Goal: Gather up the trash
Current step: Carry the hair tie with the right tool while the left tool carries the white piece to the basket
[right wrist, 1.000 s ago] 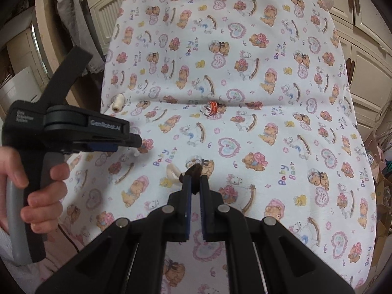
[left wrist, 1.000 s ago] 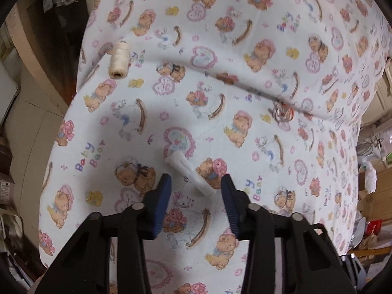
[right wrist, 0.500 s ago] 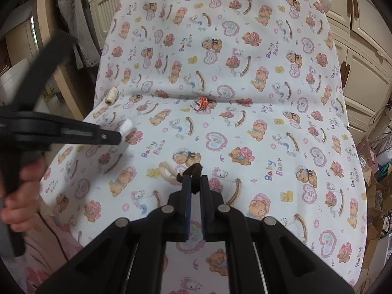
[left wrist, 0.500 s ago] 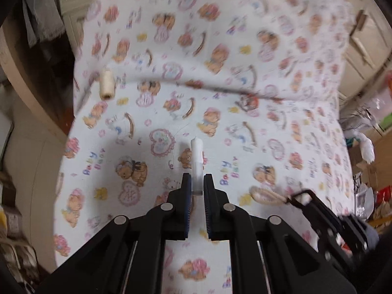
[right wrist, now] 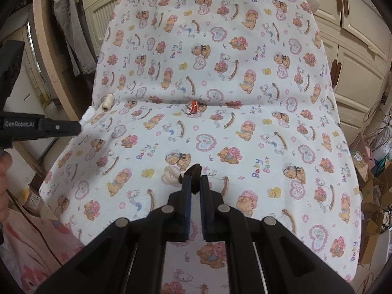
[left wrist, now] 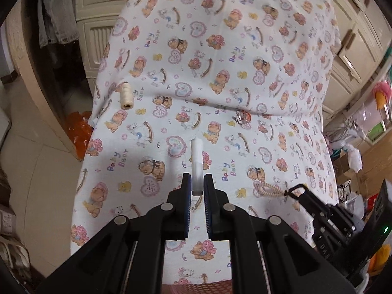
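My left gripper (left wrist: 197, 183) is shut on a white paper roll (left wrist: 197, 161) and holds it above the teddy-bear-print sheet (left wrist: 245, 49). It also shows at the left of the right wrist view (right wrist: 79, 126), with the white roll (right wrist: 87, 117) sticking out. My right gripper (right wrist: 194, 185) is shut on a dark hair tie (right wrist: 195, 171) with a beige coiled band (right wrist: 171, 174) hanging beside it; it shows in the left wrist view (left wrist: 292, 192) with the coil (left wrist: 269, 188). A red-and-clear wrapper (right wrist: 193, 105) lies at the sheet's fold.
A cream thread spool (left wrist: 126, 95) lies near the sheet's left edge. Cream cabinets (right wrist: 355, 36) stand behind and to the right. Boxes and clutter (left wrist: 362, 161) crowd the floor on the right. Clothing (left wrist: 56, 24) hangs at the left, above an orange bag (left wrist: 78, 132).
My left gripper closed on the white roll and lifted it off the sheet, swinging up and left. My right gripper stays shut on the hair tie and has risen slightly.
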The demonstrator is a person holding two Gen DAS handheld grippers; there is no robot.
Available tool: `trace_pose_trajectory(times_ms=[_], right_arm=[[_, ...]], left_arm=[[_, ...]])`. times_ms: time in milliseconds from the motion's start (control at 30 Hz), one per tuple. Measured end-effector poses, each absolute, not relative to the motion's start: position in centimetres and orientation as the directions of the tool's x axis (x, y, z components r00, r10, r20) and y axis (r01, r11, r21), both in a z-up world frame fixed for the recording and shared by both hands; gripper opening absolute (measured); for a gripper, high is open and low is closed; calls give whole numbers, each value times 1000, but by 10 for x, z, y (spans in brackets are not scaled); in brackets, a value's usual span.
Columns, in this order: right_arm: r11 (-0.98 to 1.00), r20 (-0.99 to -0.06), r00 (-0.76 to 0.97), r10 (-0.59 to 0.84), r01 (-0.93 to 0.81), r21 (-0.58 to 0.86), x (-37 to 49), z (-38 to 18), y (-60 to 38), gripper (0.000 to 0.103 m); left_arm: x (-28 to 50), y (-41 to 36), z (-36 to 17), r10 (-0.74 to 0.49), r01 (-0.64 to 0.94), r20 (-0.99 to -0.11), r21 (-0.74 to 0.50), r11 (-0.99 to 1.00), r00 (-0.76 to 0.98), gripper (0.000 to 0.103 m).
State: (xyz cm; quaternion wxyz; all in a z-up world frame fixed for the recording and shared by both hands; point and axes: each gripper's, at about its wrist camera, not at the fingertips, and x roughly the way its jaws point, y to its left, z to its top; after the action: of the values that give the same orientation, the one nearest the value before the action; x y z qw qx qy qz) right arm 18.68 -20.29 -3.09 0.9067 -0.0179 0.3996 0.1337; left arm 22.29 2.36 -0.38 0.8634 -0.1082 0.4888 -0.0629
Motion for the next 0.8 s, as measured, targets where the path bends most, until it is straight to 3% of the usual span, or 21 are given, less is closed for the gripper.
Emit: trace_pose_trajectory(times_ms=[300, 567, 800], right_arm=[[966, -699, 680, 222, -249, 64, 166, -1, -202, 7], [978, -676, 722, 146, -210, -14, 118, 42, -193, 6], [977, -653, 737, 176, -209, 27, 59, 59, -193, 6]], left_arm=[[167, -13, 23, -150, 97, -799, -115, 989, 582, 9], [113, -29, 62, -178, 154, -743, -102, 983, 645, 9], [79, -44, 44, -195, 178, -756, -105, 978, 624, 9]])
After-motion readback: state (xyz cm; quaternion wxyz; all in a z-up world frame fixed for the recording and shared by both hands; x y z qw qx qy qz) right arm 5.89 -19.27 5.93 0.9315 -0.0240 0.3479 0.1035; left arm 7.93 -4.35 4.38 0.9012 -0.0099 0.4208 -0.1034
